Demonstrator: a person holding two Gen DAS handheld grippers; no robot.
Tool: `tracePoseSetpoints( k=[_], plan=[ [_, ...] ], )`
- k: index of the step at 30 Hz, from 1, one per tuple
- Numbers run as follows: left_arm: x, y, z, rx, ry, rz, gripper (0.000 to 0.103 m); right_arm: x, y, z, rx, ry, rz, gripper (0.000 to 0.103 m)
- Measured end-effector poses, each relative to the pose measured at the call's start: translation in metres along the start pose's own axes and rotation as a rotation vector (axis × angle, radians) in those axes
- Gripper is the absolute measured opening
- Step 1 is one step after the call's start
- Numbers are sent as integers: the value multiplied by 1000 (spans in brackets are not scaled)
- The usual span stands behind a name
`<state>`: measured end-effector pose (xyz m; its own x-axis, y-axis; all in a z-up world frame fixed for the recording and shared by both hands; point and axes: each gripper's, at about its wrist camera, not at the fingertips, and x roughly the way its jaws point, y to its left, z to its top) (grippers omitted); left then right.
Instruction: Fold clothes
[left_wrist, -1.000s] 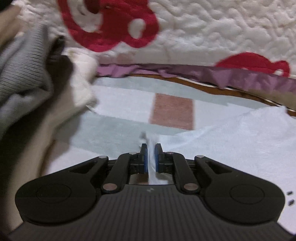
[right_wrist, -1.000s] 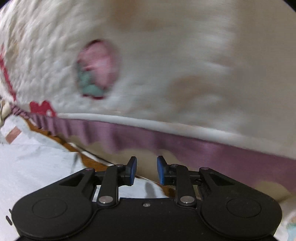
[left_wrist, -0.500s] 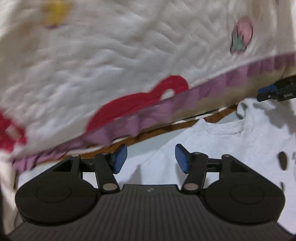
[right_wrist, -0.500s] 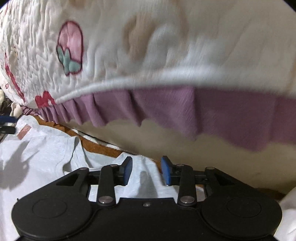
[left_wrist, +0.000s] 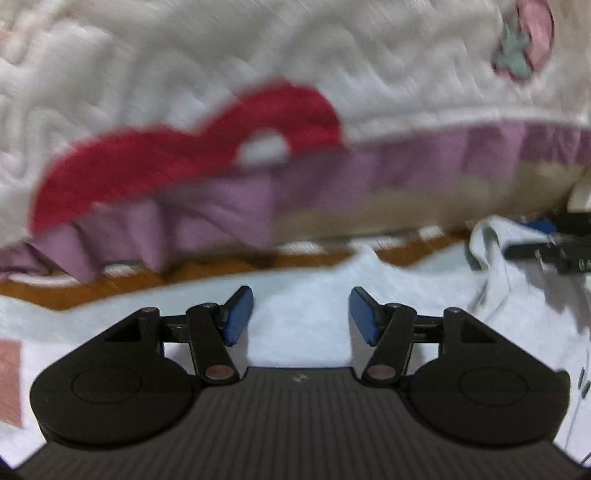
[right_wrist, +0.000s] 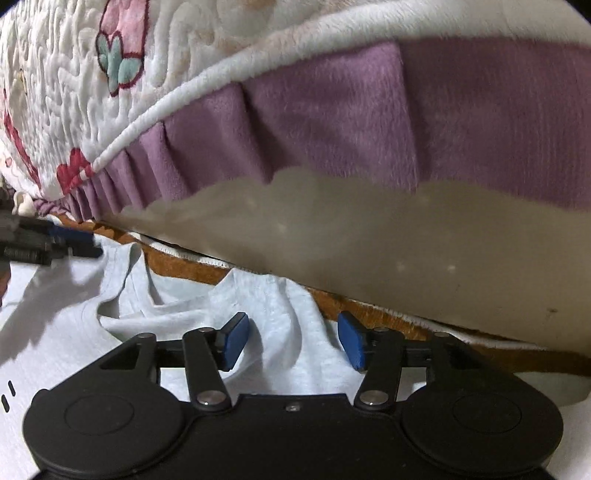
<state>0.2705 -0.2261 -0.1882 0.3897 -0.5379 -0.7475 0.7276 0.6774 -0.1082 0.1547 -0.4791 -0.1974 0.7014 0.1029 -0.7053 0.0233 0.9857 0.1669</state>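
Observation:
A pale blue-white garment lies flat in front of a quilt; it also shows in the right wrist view, with its neckline to the left. My left gripper is open and empty just above the garment's top edge. My right gripper is open, with a raised fold of the garment's shoulder between its fingers. The right gripper's tips show at the right edge of the left wrist view; the left gripper's tips show at the left of the right wrist view.
A white quilt with red and pink patterns and a purple ruffle rises just behind the garment. A brown mat edge runs under it. A pink patch shows on the cloth at far left.
My left gripper let go of the cloth, opened wide and swung right toward the garment's top edge. My right gripper moved down to the shoulder and opened wider.

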Motion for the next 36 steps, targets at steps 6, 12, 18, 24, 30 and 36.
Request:
tracePoseSetpoints(
  k=[6,12,18,24,30,36],
  plan=[
    [10,-18,-3,62,-35,53,72,5,-15,-4,99,-58,41,59],
    [-3,-55,-15,196,-56,75,5,8,8,-1,-40,-44,-19,25],
    [-38,-63,-9,169,-152,140,5,-17,22,2,-48,-142,-76,10],
    [-42,-39,-1,148,-239,257,1,-34,15,2,25,-254,-106,9],
    [-25,-36,-11,109,-184,283,13,-39,-8,-4,155,-243,-35,46],
    [-57,-57,-11,155,-254,166,45,-118,-71,-37,273,-290,-113,63]
  ],
)
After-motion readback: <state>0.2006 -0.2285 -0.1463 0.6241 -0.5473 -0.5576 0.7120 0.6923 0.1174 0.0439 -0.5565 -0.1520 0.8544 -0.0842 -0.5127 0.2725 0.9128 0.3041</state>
